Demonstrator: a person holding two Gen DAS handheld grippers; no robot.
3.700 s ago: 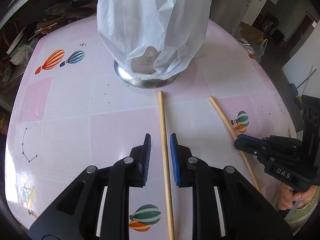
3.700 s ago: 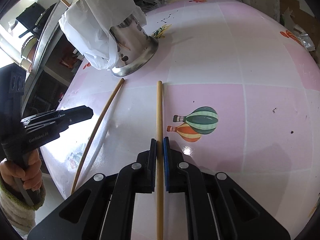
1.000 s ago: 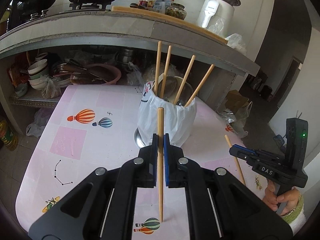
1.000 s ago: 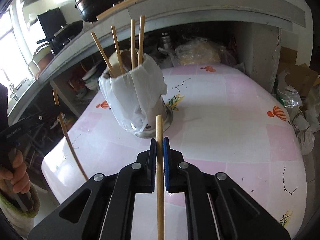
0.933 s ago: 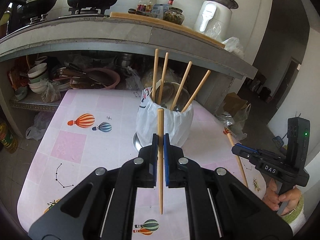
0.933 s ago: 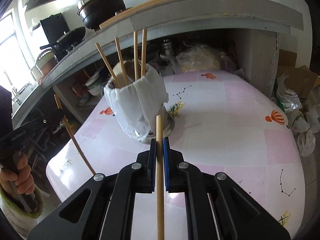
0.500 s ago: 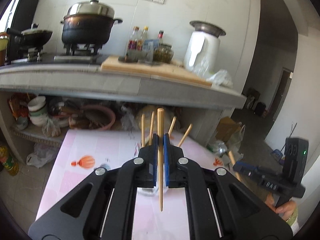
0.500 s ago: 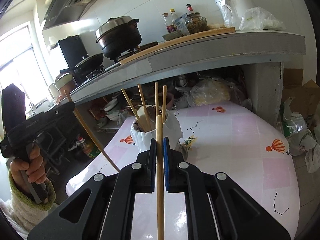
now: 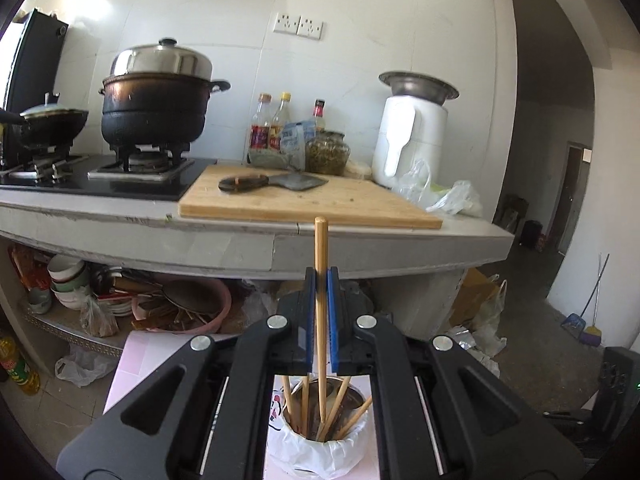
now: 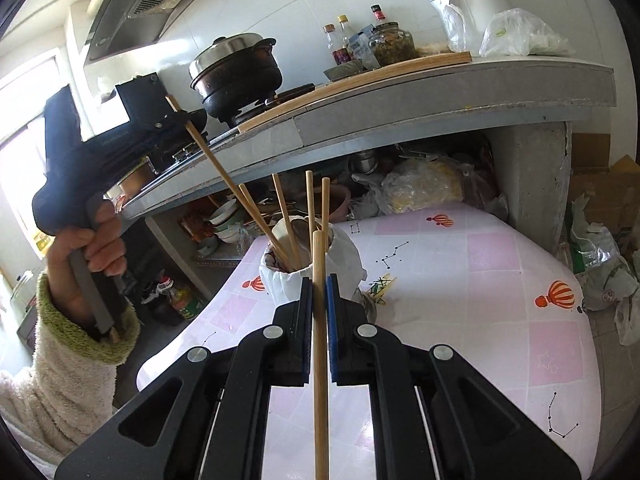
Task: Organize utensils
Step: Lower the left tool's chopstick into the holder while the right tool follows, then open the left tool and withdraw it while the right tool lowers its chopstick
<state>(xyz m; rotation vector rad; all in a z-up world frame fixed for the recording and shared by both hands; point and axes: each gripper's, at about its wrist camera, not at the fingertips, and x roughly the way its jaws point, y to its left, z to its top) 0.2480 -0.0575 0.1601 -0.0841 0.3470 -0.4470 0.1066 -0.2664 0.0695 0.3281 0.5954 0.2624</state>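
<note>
The left gripper [image 9: 320, 312] is clenched on a wooden chopstick [image 9: 320, 304] and holds it almost upright, high above the steel holder [image 9: 318, 436] that is lined with a white plastic bag [image 9: 320, 456]. In the right wrist view this chopstick slants down from the left gripper [image 10: 176, 114], and its lower end is already inside the mouth of the holder [image 10: 308, 276], among four other chopsticks [image 10: 308, 204] that stand there and lean outward. I judge that it is held so high and steep so that it can slide in between the others without pushing them.

The right gripper [image 10: 319, 312] is closed on a second chopstick [image 10: 320, 340], near the holder and on the near side of it, above the pink worktop [image 10: 500, 280]. It seems to wait there for its turn, since the opening is narrow and the left one goes in first. Letting go too early could make the stick fall out over the rim.
</note>
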